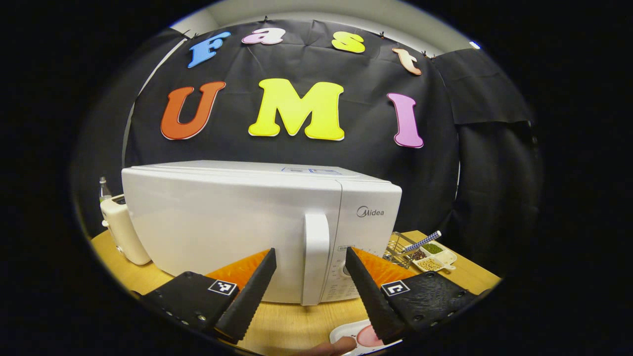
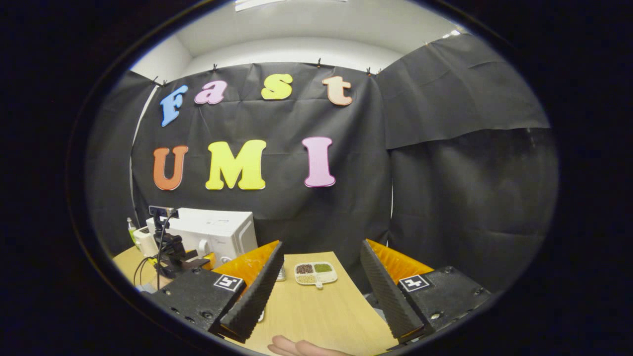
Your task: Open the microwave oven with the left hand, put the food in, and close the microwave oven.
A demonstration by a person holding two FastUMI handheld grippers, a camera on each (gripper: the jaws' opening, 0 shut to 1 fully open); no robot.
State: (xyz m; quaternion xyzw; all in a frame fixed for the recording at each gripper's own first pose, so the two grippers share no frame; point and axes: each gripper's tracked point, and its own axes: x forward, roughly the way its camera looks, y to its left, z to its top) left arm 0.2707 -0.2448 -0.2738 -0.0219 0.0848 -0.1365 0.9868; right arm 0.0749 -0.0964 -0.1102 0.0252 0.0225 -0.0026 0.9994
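Left gripper view
- Left gripper (image 1: 309, 264): its two fingers stood wide apart, holding nothing.
- Microwave (image 1: 232, 222): a white box on the wooden table (image 1: 296, 324), straight ahead of the fingers, with its door closed.
- Door handle (image 1: 315, 257): a white upright bar that sat in the gap between the two fingers, closer to the right finger; whether either finger touched it could not be told.
- Control panel (image 1: 368, 232): to the right of the handle, partly behind the right finger.
- Plate of food (image 1: 358, 336): a white plate with something pink on it, low on the table by the base of the right finger, partly hidden by it.
- Fingertip (image 1: 341, 346): a person's, at the bottom edge just left of the plate.
- Divided dish (image 1: 432, 257): holding beans and grains, beyond the right finger and right of the microwave, next to a wire rack (image 1: 398, 249).
- Toaster (image 1: 121, 230): cream-coloured, left of the microwave and beyond the left finger.

Right gripper view
- Right gripper (image 2: 321, 269): fingers spread wide over the table, nothing between them.
- Microwave: far off to the left, past the left finger.
- Other gripper (image 2: 173, 249): a dark shape with cables in front of the microwave.
- Divided dish: on the table ahead, in the gap between the fingers.
- Hand (image 2: 301, 348): at the bottom edge, between the finger bases.
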